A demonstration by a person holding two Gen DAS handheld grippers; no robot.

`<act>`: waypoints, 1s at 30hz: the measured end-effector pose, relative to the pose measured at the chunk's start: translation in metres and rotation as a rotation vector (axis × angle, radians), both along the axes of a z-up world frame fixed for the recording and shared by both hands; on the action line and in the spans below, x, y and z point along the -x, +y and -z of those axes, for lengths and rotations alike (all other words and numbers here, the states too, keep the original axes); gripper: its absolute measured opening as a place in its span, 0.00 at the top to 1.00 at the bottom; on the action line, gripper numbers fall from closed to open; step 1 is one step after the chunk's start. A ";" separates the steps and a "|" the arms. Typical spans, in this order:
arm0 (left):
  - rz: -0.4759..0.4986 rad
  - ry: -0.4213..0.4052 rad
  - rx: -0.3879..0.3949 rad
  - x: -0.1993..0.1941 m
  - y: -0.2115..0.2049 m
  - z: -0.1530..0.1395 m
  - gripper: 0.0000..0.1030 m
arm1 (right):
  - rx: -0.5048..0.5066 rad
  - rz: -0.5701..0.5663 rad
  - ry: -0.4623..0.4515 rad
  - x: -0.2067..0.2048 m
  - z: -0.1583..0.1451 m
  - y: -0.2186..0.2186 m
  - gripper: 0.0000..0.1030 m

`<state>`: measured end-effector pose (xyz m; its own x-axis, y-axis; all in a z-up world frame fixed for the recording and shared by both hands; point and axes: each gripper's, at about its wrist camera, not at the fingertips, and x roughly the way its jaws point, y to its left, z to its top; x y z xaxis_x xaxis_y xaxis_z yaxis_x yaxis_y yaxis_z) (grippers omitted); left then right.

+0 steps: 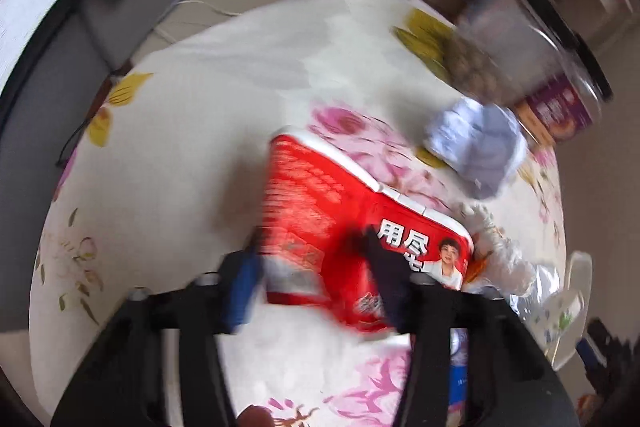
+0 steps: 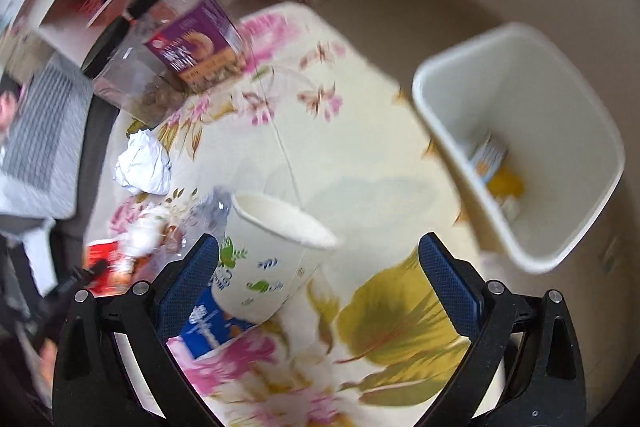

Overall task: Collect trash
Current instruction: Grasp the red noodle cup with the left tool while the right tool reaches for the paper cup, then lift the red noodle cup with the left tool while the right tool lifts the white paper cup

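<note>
Red packet (image 1: 320,219) on my floral bench (image 1: 180,147), left gripper (image 1: 316,259) clamped on it. Right gripper (image 2: 320,255) wide open, empty, paper cup (image 2: 272,259) between fingers; bin (image 2: 520,147) beside.

Both feeds reach me bright, lit by soft, even daylight with no hard glare. My left wrist view is badly motion-smeared: the red carton (image 1: 320,227) at centre, the crumpled paper (image 1: 476,151) at two o'clock and my own left gripper (image 1: 316,283) at six are all streaked. The right wrist view is crisper near the right gripper (image 2: 320,255); the paper cup (image 2: 272,251) casts a faint shadow toward two o'clock. Fisheye bending and dark vignetting crowd every rim.
</note>
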<state>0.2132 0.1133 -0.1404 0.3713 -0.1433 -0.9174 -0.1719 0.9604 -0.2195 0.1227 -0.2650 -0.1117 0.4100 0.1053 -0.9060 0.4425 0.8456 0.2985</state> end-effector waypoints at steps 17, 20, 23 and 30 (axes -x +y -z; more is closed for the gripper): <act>-0.038 -0.290 -0.054 0.067 -0.011 -0.117 0.70 | -0.094 0.057 0.018 -0.004 0.022 0.009 0.07; -0.048 -0.317 -0.038 0.076 -0.011 -0.127 0.70 | -0.083 0.043 0.018 -0.009 0.028 0.018 0.07; -0.034 -0.317 -0.038 0.078 -0.015 -0.128 0.70 | -0.060 0.024 0.023 -0.012 0.034 0.026 0.07; -0.001 -0.292 -0.037 0.079 -0.025 -0.117 0.70 | -0.060 -0.038 0.008 -0.017 0.044 0.036 0.33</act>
<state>0.1347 0.0881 -0.0235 0.6206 -0.1112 -0.7762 -0.1072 0.9686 -0.2245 0.1396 -0.2290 -0.1552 0.3975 0.1748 -0.9008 0.4132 0.8424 0.3458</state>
